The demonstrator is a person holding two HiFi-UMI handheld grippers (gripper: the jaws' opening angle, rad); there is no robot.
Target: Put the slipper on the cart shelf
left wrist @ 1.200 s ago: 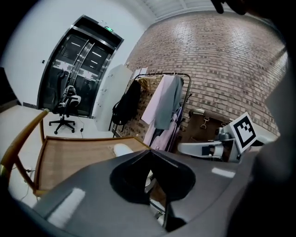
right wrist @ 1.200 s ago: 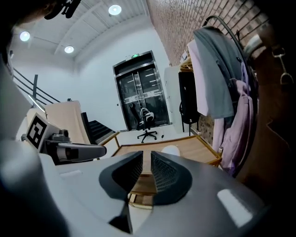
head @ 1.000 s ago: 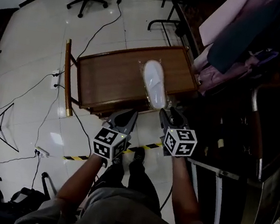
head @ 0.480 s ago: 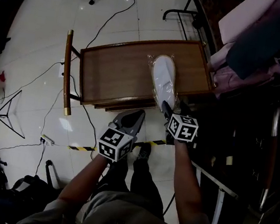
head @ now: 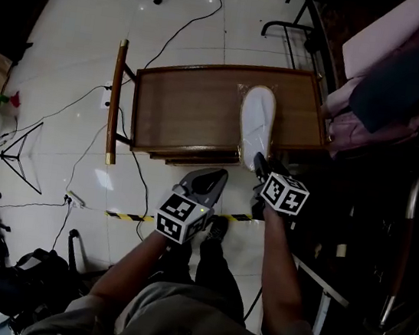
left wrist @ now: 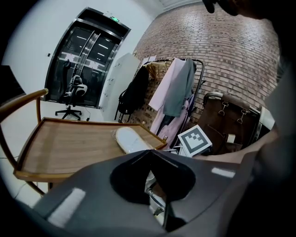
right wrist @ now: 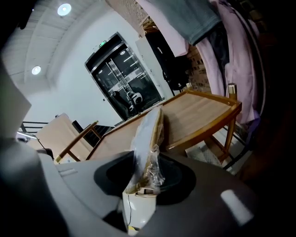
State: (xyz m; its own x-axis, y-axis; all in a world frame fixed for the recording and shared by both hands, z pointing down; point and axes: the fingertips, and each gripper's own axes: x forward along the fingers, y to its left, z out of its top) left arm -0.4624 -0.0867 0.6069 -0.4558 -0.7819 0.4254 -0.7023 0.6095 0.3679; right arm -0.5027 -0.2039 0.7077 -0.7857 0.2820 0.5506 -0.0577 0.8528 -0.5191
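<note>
A white slipper (head: 256, 121) in clear plastic wrap lies across the right part of the wooden cart's top shelf (head: 187, 109), its near end at the cart's front edge. My right gripper (head: 260, 161) is at that end. Its jaws are closing, with the wrapped end of the slipper (right wrist: 148, 132) pinched between them. In the right gripper view the slipper stands on edge over the cart shelf (right wrist: 199, 111). My left gripper (head: 218, 175) hangs shut and empty in front of the cart, left of the right one. The left gripper view shows the slipper (left wrist: 130, 139) beyond its own closed jaw tips (left wrist: 149, 152).
The cart's brass handle bar (head: 115, 103) is on its left side. A clothes rack with hanging garments (head: 397, 69) stands close on the right. Cables run over the white floor, with yellow-black tape (head: 128, 216) near the feet. A tripod (head: 12, 152) and bags are at the left.
The slipper has turned from slanting to nearly straight across the cart top. My right gripper stays at its near end. Both grippers sit a little farther right in the view.
</note>
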